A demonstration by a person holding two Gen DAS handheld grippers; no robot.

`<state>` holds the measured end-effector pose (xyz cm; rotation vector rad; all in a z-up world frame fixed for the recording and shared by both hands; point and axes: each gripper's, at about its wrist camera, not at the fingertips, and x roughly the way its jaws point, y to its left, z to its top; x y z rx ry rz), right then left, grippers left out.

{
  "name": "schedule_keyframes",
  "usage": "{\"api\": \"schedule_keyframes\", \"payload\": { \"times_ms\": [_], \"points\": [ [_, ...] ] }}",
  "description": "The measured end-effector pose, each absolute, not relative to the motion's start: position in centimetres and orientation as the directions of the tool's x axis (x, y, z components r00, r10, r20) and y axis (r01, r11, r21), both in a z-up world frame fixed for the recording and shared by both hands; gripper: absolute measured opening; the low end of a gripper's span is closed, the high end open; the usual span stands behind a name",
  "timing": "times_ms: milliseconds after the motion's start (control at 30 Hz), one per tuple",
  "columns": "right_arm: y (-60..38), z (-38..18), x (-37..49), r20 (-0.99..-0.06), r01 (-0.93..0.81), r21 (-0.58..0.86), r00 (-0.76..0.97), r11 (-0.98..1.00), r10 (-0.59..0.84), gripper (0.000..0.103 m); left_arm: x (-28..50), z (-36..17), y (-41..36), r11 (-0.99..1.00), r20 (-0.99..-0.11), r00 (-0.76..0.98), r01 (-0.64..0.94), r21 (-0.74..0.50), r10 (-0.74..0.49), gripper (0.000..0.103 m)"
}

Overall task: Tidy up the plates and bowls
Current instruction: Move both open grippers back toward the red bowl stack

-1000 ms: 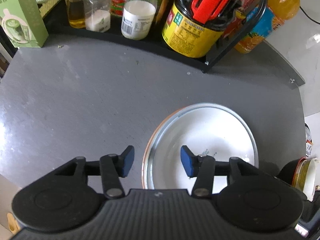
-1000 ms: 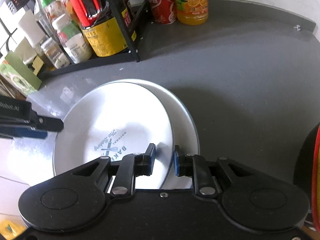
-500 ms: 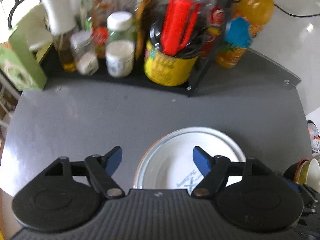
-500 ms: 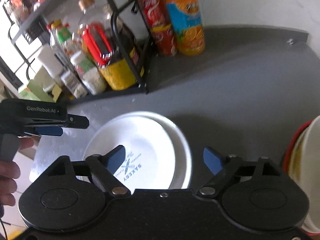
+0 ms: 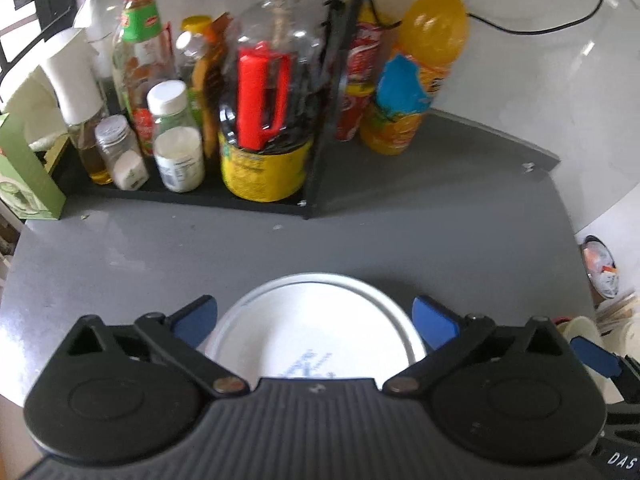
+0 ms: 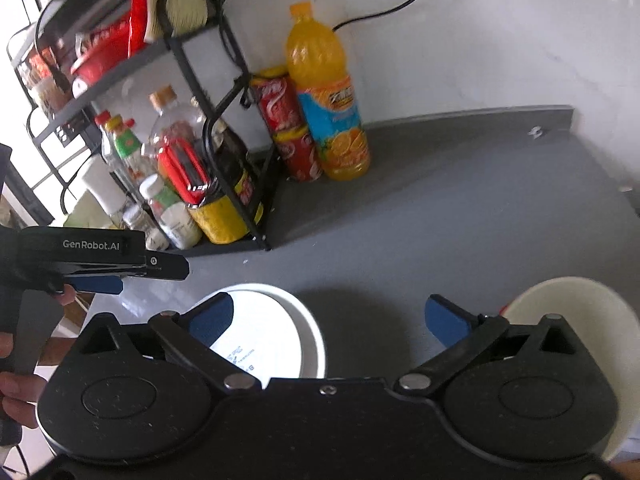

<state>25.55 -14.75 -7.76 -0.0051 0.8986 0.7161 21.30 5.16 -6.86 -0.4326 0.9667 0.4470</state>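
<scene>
A stack of white plates [image 5: 316, 328] with a printed logo lies on the grey countertop [image 5: 360, 236], just ahead of my left gripper [image 5: 316, 318], which is open and empty above its near edge. The stack also shows in the right wrist view [image 6: 272, 332]. My right gripper [image 6: 328, 320] is open and empty, raised above the counter to the right of the plates. A white bowl [image 6: 568, 304] with a red rim under it sits at the right, behind my right finger. The left gripper [image 6: 100, 272] shows at the left of the right wrist view.
A black wire rack [image 5: 320, 120] at the back holds several bottles and jars. An orange juice bottle [image 5: 420, 80] and red cans [image 6: 288, 128] stand beside it. A green carton [image 5: 24, 176] stands at far left. The white wall bounds the counter behind.
My right gripper has let go of the top plate, opened wide and lifted back. My left gripper has also opened wider and drawn back and up. The plate now lies on the stack.
</scene>
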Motion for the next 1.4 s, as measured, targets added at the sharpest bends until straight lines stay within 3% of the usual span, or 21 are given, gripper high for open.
{"api": "schedule_keyframes", "payload": {
  "times_ms": [500, 1033, 1333, 1400],
  "points": [
    [-24.1, -5.6, 27.2, -0.688, -0.528, 0.258, 0.488, 0.809, 0.538, 0.103, 23.6, -4.0, -4.2, 0.886, -0.830, 0.538, -0.444, -0.131, 0.147, 0.103],
    [-31.6, -6.7, 29.2, -0.730, -0.508, 0.201, 0.492, 0.837, 0.474, 0.103, 25.1, -6.4, -12.6, 0.903, -0.817, 0.573, -0.379, -0.200, 0.059, 0.103],
    [-33.5, -8.8, 30.8, -0.760, -0.540, 0.205, 0.437, 0.816, 0.481, 0.102, 26.1, -9.0, -16.5, 0.904, -0.847, 0.514, -0.415, -0.103, 0.139, 0.102],
    [-34.0, -9.4, 31.1, -0.761, -0.543, 0.230, 0.417, 0.807, 0.497, 0.102, 26.3, -9.7, -16.9, 0.903, -0.850, 0.515, -0.407, -0.133, 0.107, 0.102]
  ]
}}
